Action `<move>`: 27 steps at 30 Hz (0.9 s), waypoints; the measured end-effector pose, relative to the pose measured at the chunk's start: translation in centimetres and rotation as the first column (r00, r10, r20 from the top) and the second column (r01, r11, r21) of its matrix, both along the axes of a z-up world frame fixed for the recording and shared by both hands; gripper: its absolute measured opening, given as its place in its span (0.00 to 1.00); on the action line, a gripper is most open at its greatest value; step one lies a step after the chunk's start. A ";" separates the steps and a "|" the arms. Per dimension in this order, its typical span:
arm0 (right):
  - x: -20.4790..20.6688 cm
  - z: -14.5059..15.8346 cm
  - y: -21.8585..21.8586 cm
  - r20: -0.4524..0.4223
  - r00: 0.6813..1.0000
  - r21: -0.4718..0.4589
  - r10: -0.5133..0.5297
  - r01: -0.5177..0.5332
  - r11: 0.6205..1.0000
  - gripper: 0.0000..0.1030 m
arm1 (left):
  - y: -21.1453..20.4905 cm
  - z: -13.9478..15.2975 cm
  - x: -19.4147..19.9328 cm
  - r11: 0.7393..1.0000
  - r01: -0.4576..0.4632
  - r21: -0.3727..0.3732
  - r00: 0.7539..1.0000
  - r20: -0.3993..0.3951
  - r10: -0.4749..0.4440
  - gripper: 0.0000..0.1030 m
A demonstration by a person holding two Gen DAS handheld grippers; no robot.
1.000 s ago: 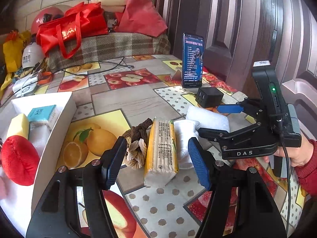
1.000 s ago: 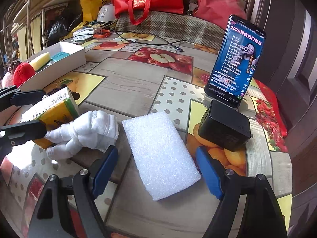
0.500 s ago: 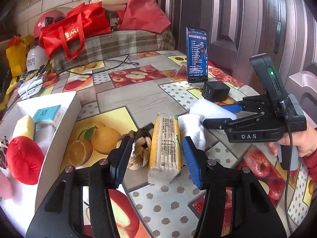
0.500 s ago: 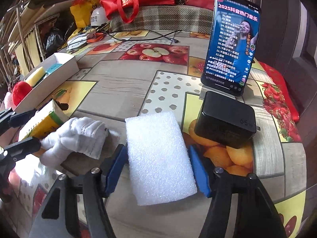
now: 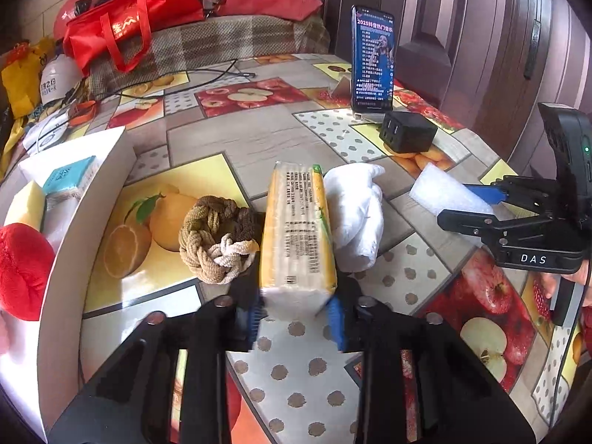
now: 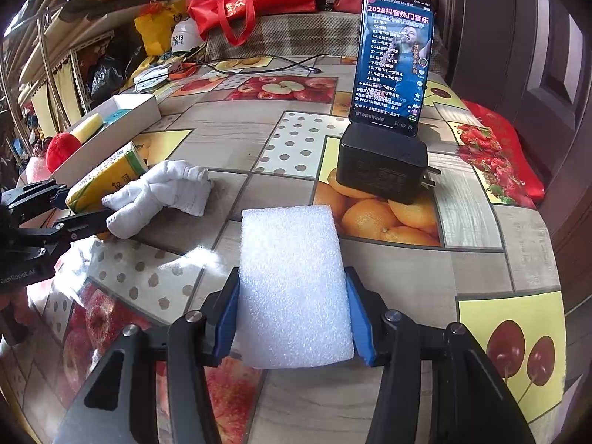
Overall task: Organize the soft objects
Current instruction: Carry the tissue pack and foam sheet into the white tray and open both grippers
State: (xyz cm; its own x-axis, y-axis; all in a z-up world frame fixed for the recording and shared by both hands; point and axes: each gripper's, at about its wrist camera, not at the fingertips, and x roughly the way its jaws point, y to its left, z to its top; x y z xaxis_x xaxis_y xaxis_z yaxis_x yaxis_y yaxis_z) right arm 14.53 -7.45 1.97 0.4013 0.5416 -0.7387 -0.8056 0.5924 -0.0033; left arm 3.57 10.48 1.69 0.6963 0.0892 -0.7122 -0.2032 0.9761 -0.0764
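Observation:
My left gripper (image 5: 296, 320) is shut on the near end of a yellow tissue pack (image 5: 296, 233), which also shows in the right wrist view (image 6: 107, 181). A braided rope knot (image 5: 218, 238) lies against its left side and a white cloth glove (image 5: 355, 211) against its right. My right gripper (image 6: 292, 323) is shut on a white foam block (image 6: 294, 285); this gripper shows in the left wrist view (image 5: 481, 203) too. A white box (image 5: 88, 199) at left holds a red plush (image 5: 22, 266), a yellow sponge (image 5: 26, 207) and a blue packet (image 5: 66, 175).
A black charger (image 6: 383, 168) and an upright phone (image 6: 396, 63) stand at the table's far right. Cables (image 5: 185, 77) run across the back. Red bags (image 5: 129, 18) and helmets lie on a bench behind the table. A dark door is at the right.
Both grippers have closed: the left onto the tissue pack, the right onto the foam block. Both moved forward over their objects.

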 end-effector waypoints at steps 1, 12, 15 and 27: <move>0.0 0.0 -0.1 -0.001 1.000 0.005 0.001 -0.001 1.000 0.50 | -0.1 0.1 -0.2 1.000 0.008 -0.003 1.000 0.012 -0.008 0.22; -3.5 2.9 -2.0 0.115 0.993 0.250 -0.022 -0.007 0.968 0.50 | -1.4 3.4 -5.4 0.990 -0.079 0.116 0.950 0.309 0.040 0.22; -6.1 3.6 -1.0 0.167 0.986 0.296 -0.008 -0.042 0.954 0.50 | -1.6 3.8 -6.4 0.985 -0.106 0.139 0.931 0.362 0.049 0.22; -11.3 4.1 5.8 0.240 0.969 0.314 0.055 -0.131 0.940 0.50 | 3.3 4.3 -12.6 0.946 -0.264 0.187 0.893 0.417 0.167 0.22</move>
State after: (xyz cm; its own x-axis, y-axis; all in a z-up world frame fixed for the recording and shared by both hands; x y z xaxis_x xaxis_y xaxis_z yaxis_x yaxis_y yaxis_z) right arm 3.24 -1.66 6.05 0.4721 0.7795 -0.4118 -0.8578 0.5139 -0.0106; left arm -9.06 13.82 5.98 0.8573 0.3981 -0.3264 -0.4116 0.9109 0.0299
